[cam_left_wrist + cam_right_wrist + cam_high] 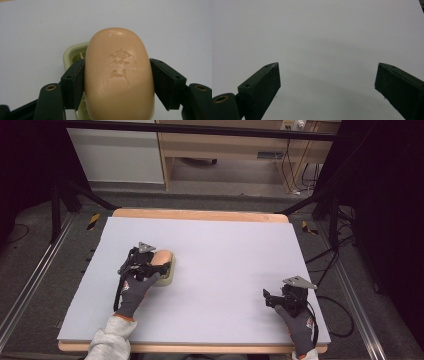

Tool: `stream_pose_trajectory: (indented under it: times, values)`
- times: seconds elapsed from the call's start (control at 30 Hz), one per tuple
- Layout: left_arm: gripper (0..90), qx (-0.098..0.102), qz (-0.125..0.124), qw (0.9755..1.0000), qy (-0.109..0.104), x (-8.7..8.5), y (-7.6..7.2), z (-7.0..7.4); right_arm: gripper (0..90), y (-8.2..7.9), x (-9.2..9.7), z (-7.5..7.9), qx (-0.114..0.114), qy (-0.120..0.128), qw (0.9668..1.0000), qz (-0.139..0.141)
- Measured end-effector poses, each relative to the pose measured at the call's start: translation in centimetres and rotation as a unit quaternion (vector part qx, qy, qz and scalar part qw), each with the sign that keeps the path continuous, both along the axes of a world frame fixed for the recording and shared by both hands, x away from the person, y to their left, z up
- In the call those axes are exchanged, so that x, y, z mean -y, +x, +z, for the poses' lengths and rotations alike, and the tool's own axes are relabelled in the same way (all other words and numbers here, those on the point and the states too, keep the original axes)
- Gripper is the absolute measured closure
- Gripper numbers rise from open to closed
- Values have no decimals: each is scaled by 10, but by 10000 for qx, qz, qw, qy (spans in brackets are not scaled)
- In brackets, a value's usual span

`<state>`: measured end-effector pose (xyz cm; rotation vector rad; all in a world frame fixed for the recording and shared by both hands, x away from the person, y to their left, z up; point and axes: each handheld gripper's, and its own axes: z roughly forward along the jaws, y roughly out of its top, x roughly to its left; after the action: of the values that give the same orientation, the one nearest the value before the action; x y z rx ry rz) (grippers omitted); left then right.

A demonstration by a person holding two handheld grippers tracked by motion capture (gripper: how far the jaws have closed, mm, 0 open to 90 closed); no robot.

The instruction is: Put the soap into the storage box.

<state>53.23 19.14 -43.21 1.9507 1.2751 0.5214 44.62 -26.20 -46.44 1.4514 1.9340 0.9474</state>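
A peach-coloured bar of soap (pixel 119 75) sits over a pale green soap dish (pixel 72 53) on the left half of the table (pixel 225 250). The bar bears an embossed mark on its upper face. In the high view the soap (pixel 162 257) and the dish (pixel 167 276) lie just ahead of the left hand (pixel 134 292).

The left gripper (pixel 117 82) pinches the bar across its width — both black jaws press flat against its long sides. Whether the bar rests in the dish or is raised off it cannot be told.

The right gripper (pixel 327 82) stands with its jaws spread wide, nothing between them, over bare grey table surface. In the high view the right gripper (pixel 272 298) is held by the right hand (pixel 299 325) near the table's front right corner, well apart from the soap.
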Motion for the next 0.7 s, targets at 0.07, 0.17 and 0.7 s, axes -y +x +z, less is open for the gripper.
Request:
stream_pose_trajectory:
  times: [0.07, 0.17, 0.7]
  values:
    - [318, -17, 21, 10000, 38, -1, 1, -2, 67, 0, 0, 0, 6, -3, 10000, 10]
    - [318, -40, 43, 10000, 29, -1, 3, -5, 67, 0, 0, 0, 7, -18, 10000, 17]
    - [318, -212, 8, 9994, 268, 2, 7, -19, 67, 0, -1, -1, -8, -10, 10000, 12]
